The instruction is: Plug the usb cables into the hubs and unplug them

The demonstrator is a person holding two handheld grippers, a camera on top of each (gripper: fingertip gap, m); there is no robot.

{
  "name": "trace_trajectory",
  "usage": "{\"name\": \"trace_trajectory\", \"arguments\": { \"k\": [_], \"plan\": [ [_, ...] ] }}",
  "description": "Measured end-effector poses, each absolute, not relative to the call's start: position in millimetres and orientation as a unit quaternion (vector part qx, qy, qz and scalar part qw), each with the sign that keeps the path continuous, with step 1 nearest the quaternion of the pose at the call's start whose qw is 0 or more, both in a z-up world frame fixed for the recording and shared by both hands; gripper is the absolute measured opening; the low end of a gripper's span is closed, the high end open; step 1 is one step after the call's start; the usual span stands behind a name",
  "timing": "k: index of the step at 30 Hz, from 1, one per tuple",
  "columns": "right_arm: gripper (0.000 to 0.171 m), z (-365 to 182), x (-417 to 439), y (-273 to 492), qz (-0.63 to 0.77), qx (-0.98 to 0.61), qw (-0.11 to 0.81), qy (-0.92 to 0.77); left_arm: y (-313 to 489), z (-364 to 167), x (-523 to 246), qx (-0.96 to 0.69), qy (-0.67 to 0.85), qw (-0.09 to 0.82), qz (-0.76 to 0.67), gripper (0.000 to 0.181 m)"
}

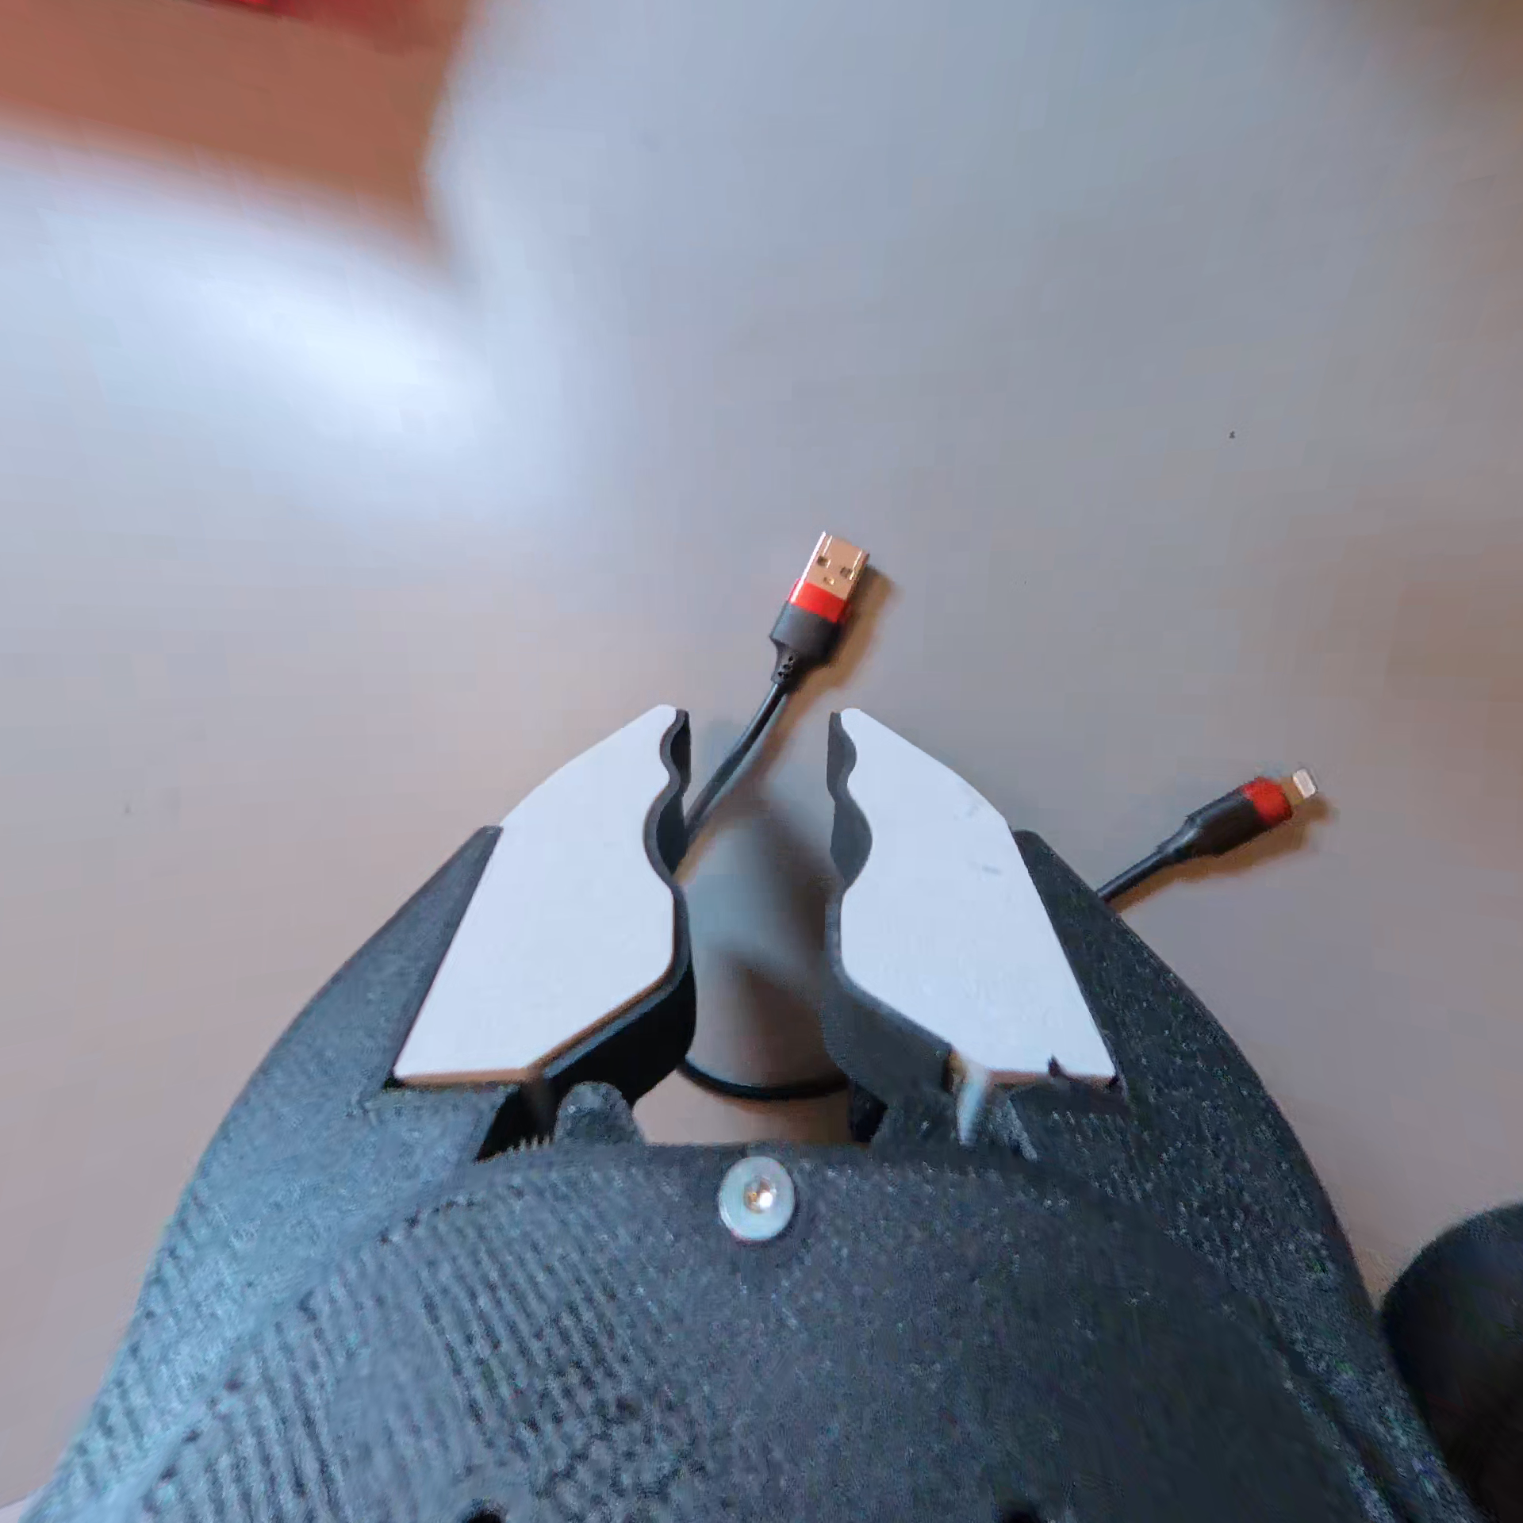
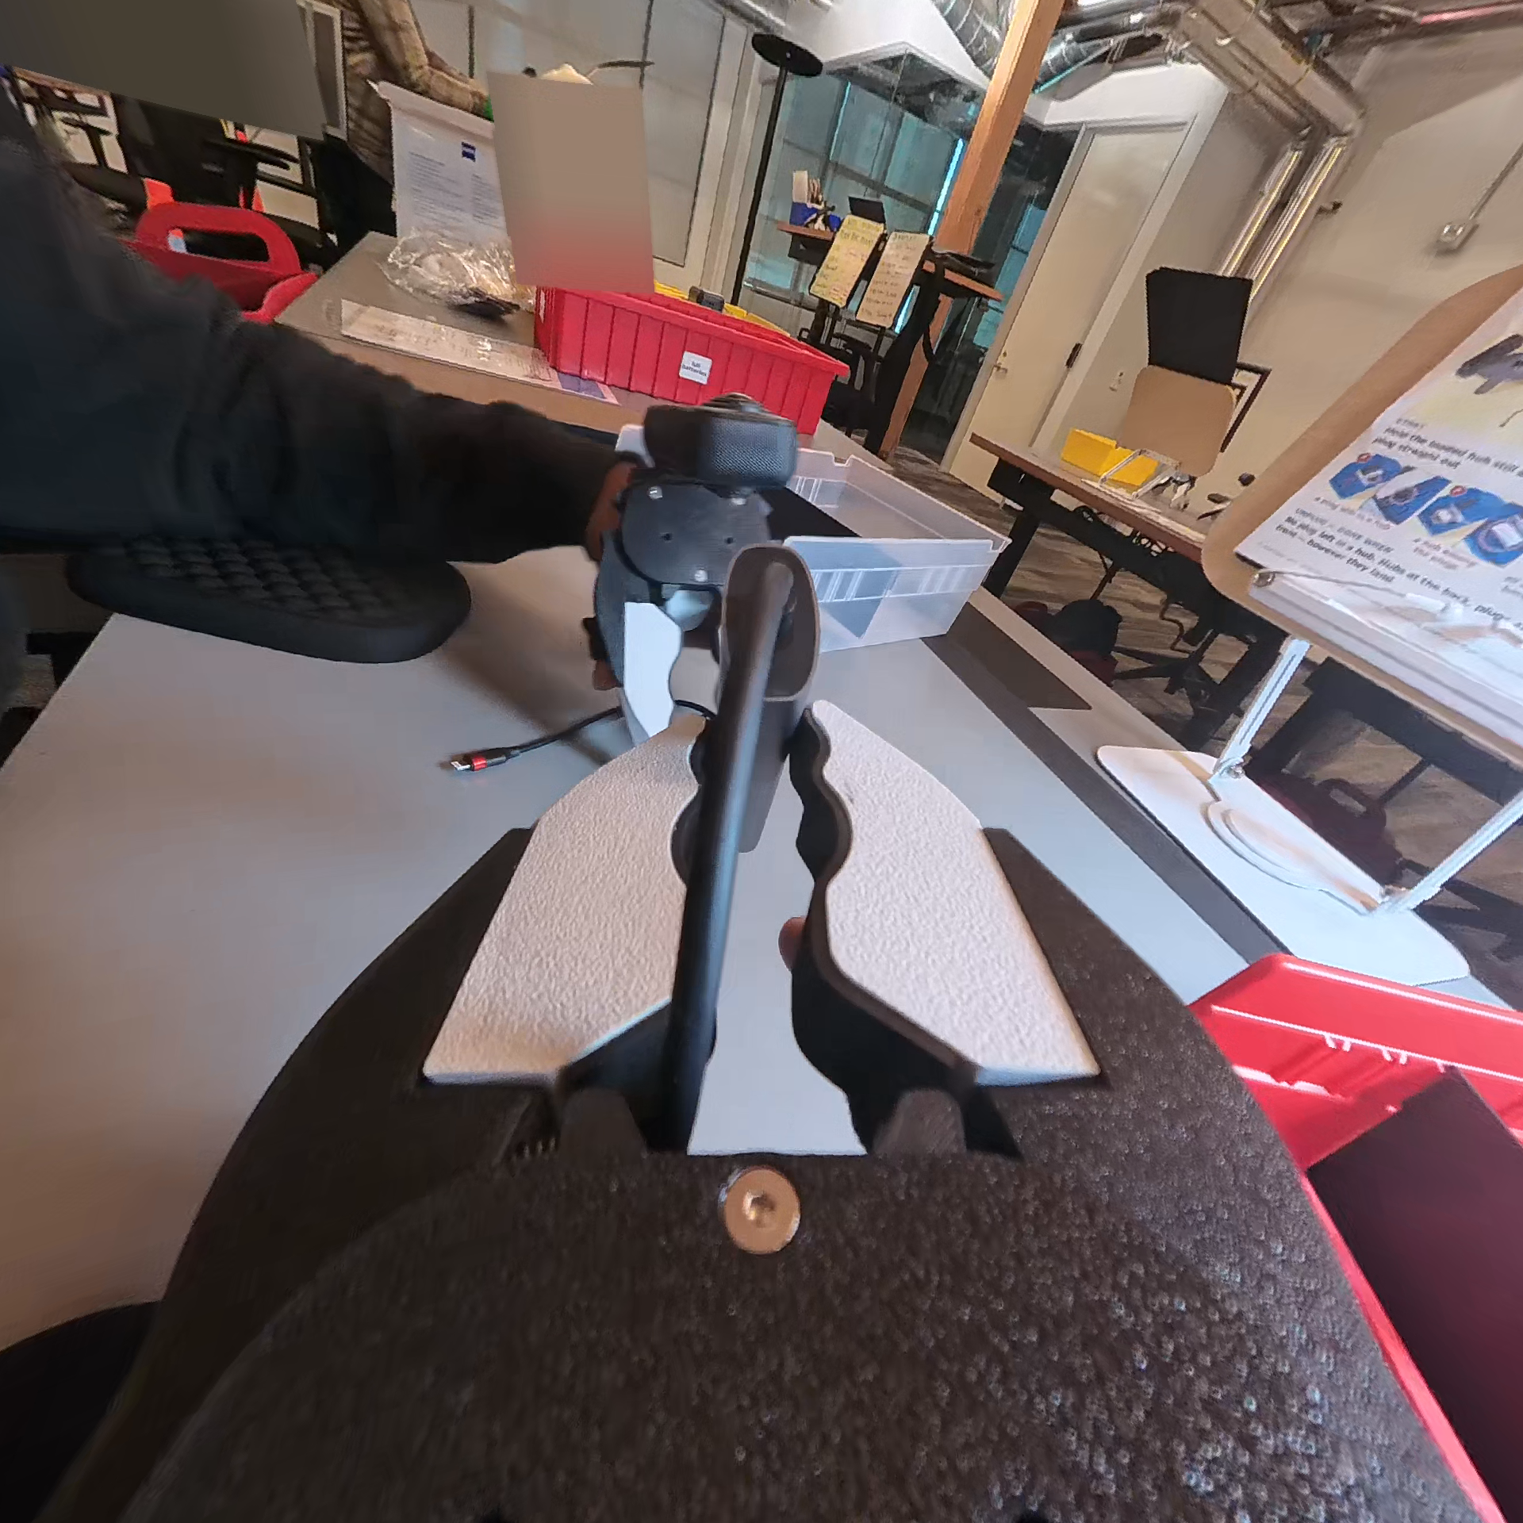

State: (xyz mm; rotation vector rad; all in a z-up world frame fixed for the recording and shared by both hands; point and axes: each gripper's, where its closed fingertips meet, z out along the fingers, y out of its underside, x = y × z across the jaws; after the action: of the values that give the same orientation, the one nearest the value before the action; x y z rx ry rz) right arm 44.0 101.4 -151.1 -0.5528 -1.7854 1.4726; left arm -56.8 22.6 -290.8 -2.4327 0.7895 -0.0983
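Beyond the left gripper (image 2: 659,700), clear bin (image 2: 898,569), contents indiscernible.

Cable (image 1: 725,775) middle — under left claw (image 1: 758,725)

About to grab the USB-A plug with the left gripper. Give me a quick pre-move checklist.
1. Left gripper open: ok.
2. USB-A plug lying free on the table: ok.
3. Plug between the fingers: not ok; it lies beyond the tips, and only its cable runs between them.
4. Hub held in the right gripper: ok.
5. Hub port facing the plug: cannot tell.
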Motion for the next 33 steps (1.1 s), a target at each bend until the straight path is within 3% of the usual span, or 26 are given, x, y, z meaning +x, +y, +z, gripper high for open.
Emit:
{"name": "trace_trajectory", "arguments": {
  "k": [6, 9, 12, 17, 23, 33],
  "plan": [
    [0.016, -157, 43, 103, 0.567, -0.225, 0.369, -0.701, 25, -300, -57, -0.905, 0.383, 0.165, -0.082, 0.029],
    [0.016, -157, 43, 103, 0.568, -0.226, 0.37, -0.7, 32, -300, -52, -0.897, 0.392, 0.177, -0.098, 0.023],
    [0.016, -160, 42, 103, 0.564, -0.225, 0.367, -0.705, 28, -300, -46, -0.893, 0.393, 0.194, -0.108, 0.006],
    [0.016, -171, 40, 98, 0.518, -0.203, 0.394, -0.732, 19, -295, -33, -0.93, 0.27, 0.223, -0.112, 0.005],
    [0.016, -183, 41, 75, 0.416, -0.113, 0.465, -0.773, -2, -225, 23, -0.922, 0.17, 0.26, -0.229, 0.005],
    [0.017, -190, 50, 30, 0.299, 0.019, 0.541, -0.786, -14, -199, 48, -0.932, 0.135, 0.211, -0.263, 0.005]
  ]
}}
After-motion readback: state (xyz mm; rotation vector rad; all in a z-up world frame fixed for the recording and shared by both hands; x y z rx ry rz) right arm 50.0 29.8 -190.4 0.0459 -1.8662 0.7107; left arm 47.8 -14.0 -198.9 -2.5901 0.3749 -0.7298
